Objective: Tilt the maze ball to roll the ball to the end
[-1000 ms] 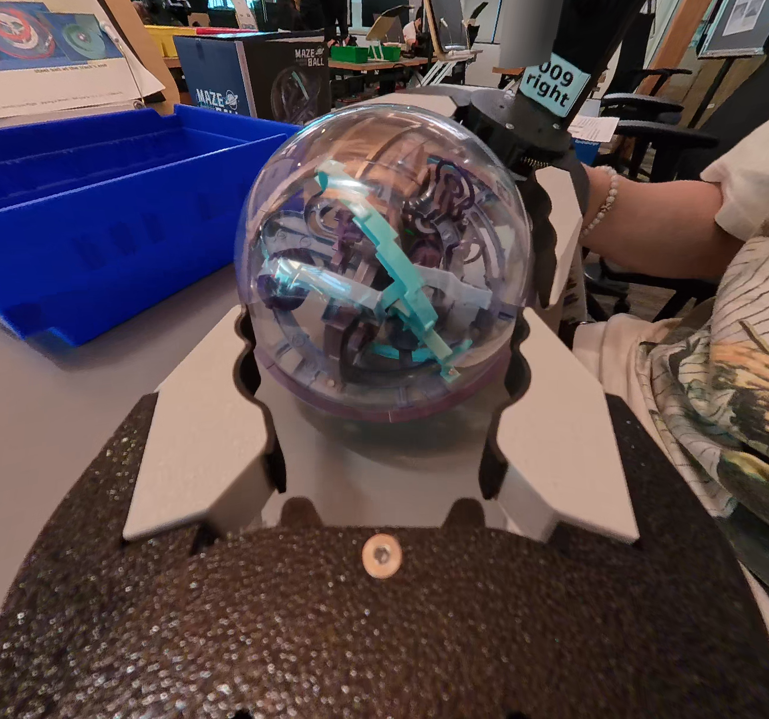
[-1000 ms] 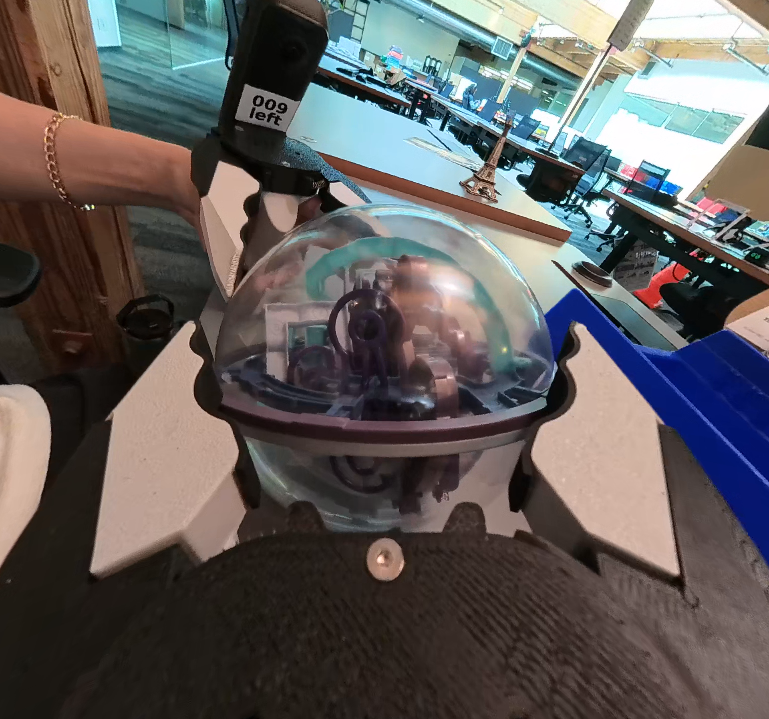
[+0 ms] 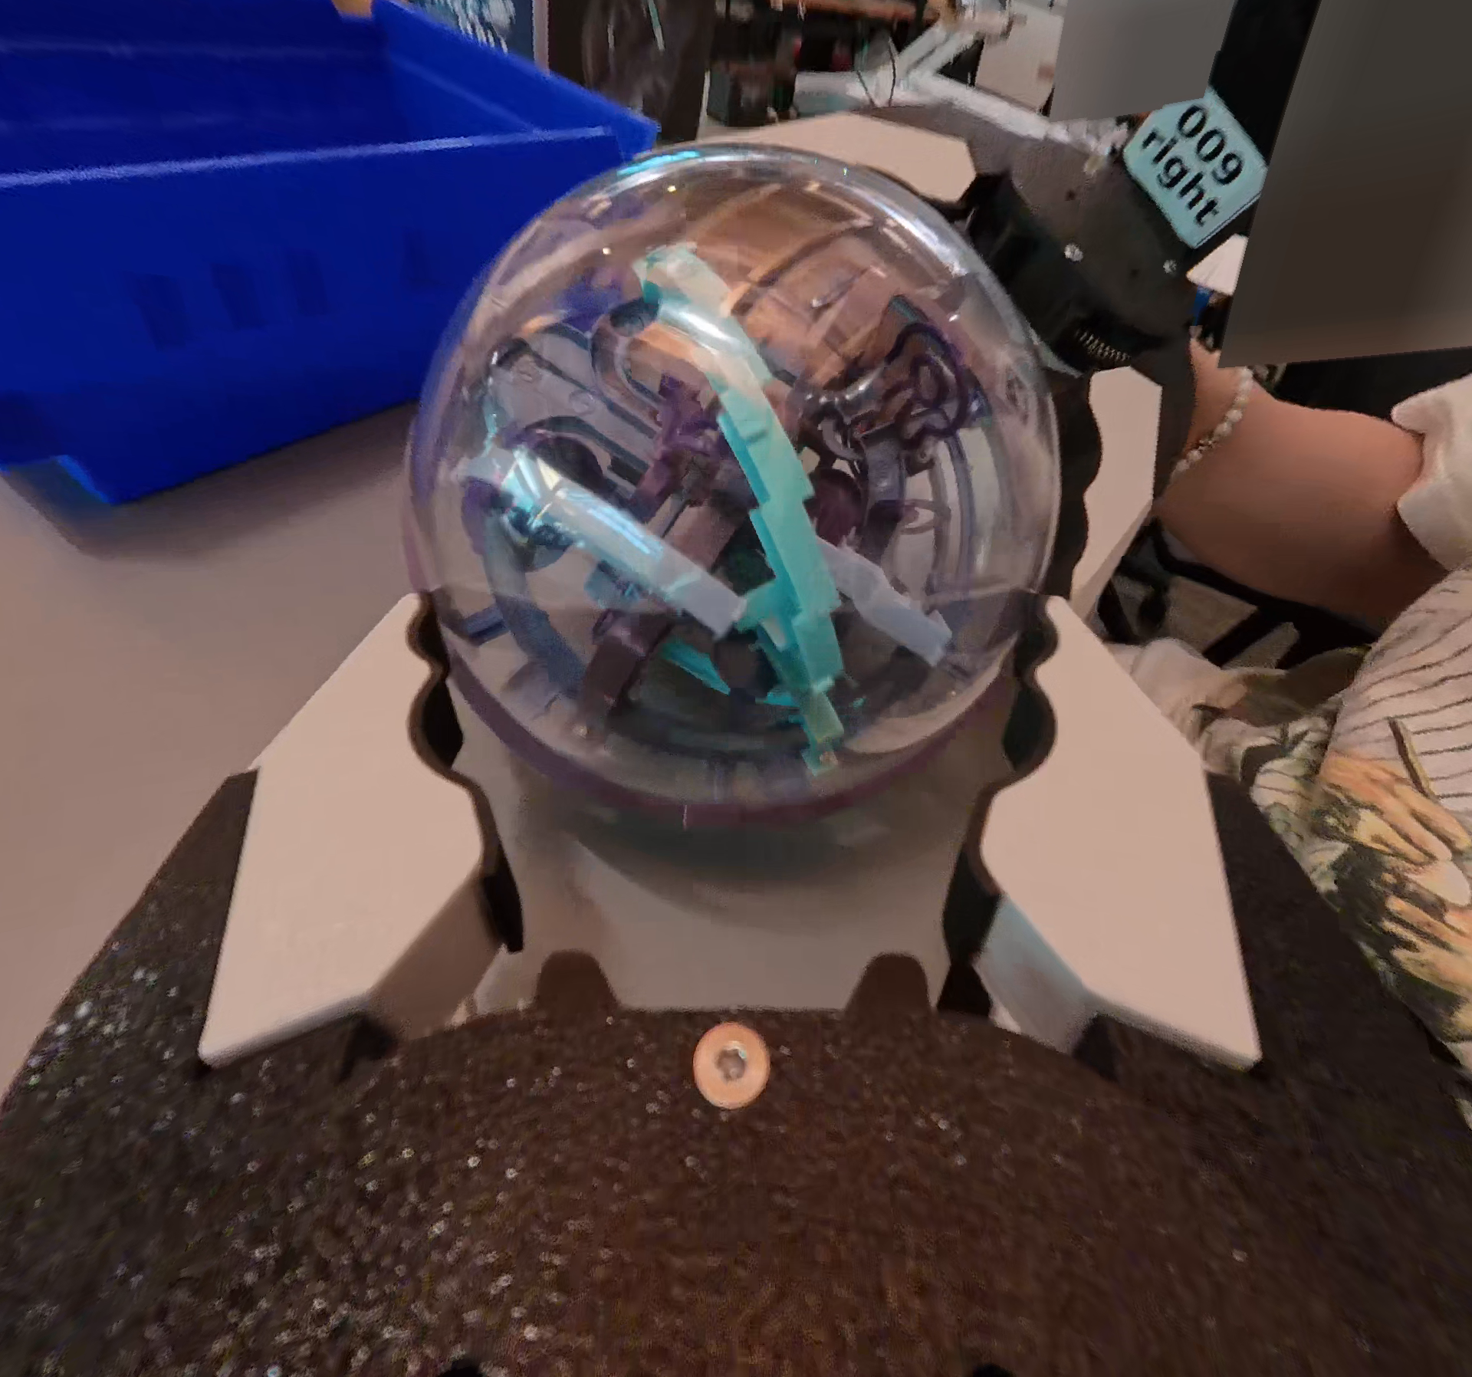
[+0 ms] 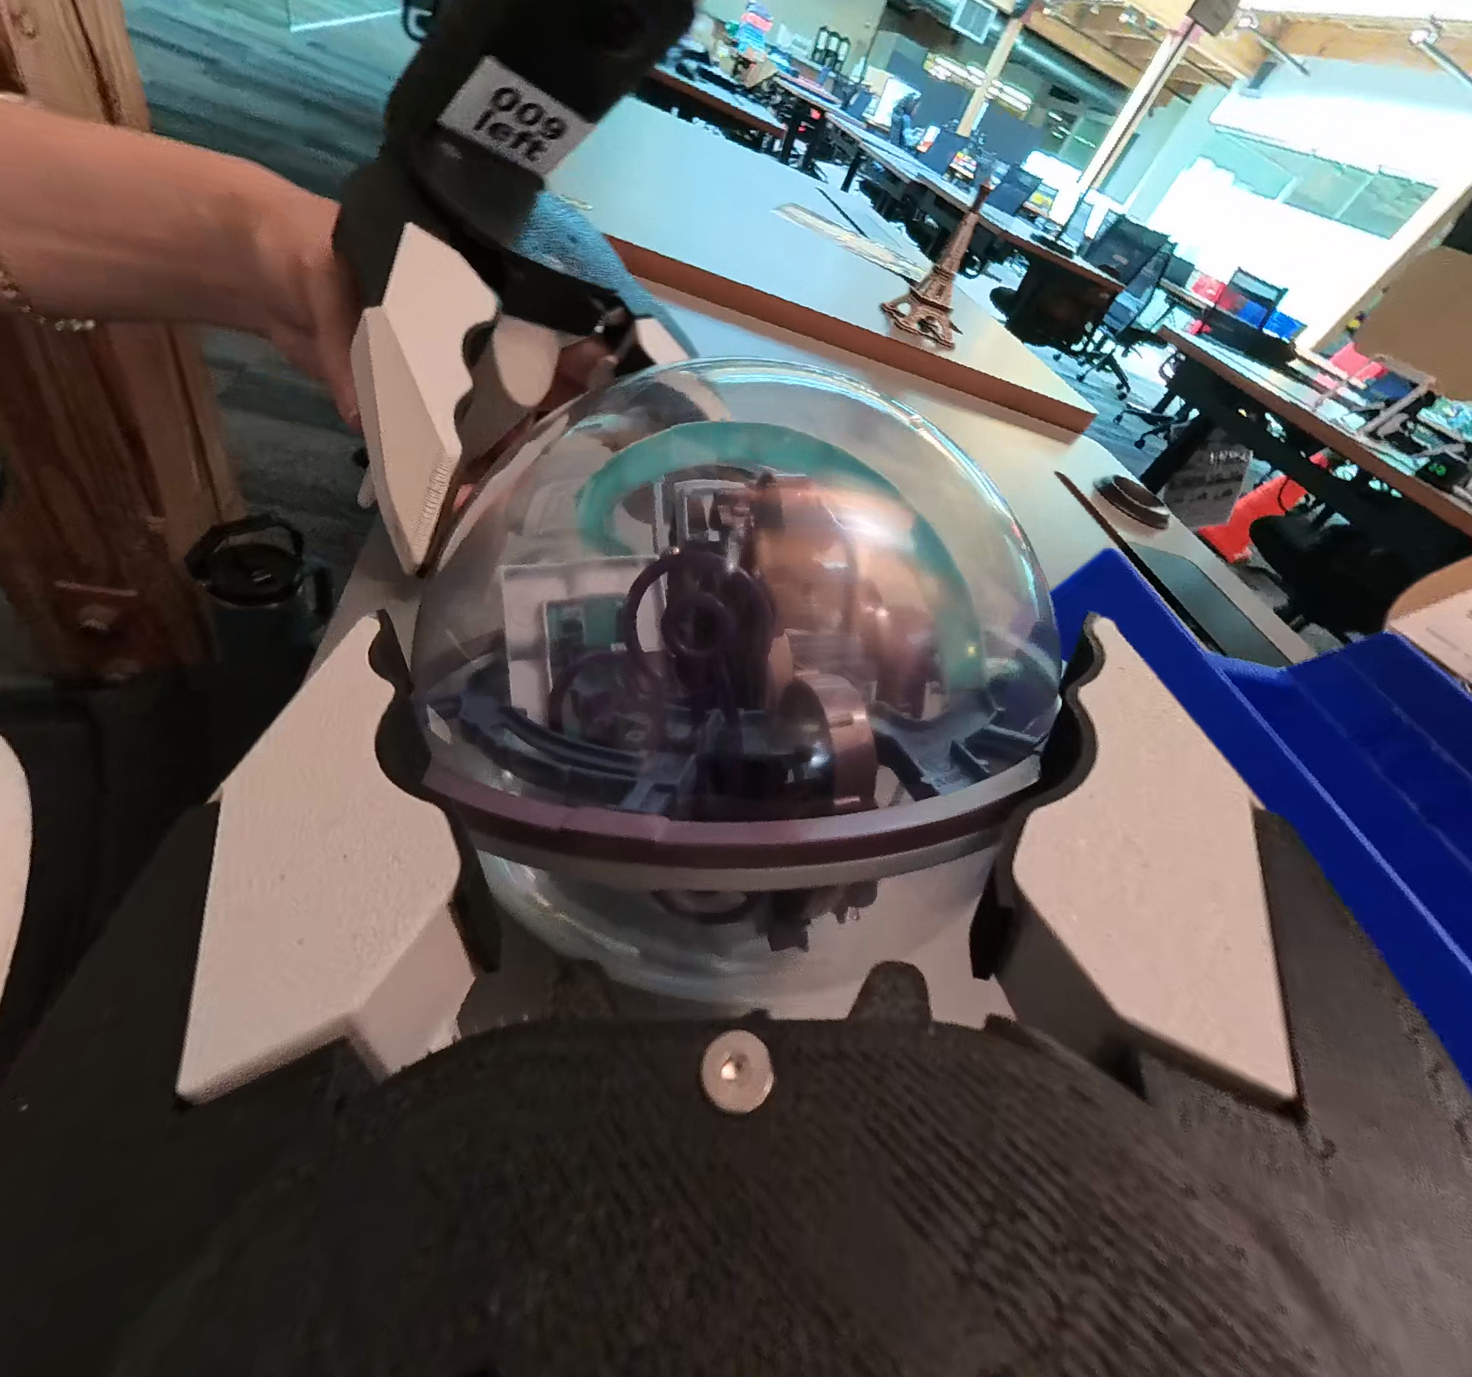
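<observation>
Bright daylight from far windows (image 4: 1314, 168), glare on the dome (image 4: 876, 510), blurred background, perhaps motion, bowed edges.

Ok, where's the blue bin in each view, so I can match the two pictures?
Left wrist view: blue bin fills the upper left, left of the maze ball.
Right wrist view: bin runs along the right edge, right of the ball.
Shared landmark: the ball, centre of both views, between each claw's fingers.

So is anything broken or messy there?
Nothing stands out. The clear plastic maze ball looks whole, held between the left hand-held gripper and the right hand-held gripper. The blue plastic bin sits upright on the grey table. No spills show.
</observation>
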Tool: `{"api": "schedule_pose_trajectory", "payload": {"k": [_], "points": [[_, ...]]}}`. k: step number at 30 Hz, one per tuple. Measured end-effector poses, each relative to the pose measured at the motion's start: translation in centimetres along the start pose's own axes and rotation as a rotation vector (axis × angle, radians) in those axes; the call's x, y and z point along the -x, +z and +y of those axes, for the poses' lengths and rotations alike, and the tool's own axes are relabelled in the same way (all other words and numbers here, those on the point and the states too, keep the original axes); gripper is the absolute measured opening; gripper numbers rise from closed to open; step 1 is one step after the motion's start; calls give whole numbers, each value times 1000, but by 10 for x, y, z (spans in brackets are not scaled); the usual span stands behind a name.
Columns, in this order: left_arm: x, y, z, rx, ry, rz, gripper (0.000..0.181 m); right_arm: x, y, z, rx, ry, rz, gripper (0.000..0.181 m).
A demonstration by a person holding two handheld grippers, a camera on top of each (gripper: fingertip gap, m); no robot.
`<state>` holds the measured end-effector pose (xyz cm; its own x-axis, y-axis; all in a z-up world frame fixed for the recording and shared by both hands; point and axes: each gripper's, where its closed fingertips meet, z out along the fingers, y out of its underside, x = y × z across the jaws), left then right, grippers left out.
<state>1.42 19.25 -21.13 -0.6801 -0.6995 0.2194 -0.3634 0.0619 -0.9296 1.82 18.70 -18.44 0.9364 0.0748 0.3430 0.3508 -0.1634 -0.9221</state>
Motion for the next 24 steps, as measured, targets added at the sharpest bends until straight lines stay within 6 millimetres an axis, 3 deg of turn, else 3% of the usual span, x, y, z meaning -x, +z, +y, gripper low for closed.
{"api": "schedule_pose_trajectory", "payload": {"k": [4, 9, 15, 24], "points": [[-1, 4, 1, 86, -78, 67, 151, 9, 6, -6, 0, -50, -40, 154], [3, -4, -11, 106, -267, 160, 149, 16, 10, -17, -17, -100, -78, 145], [5, -5, -11, 68, -285, 151, 147, 12, 16, -14, -4, -86, -31, 158], [3, 1, -15, 18, -271, 144, 146, 5, 9, -29, -152, 104, 40, 157]]}}
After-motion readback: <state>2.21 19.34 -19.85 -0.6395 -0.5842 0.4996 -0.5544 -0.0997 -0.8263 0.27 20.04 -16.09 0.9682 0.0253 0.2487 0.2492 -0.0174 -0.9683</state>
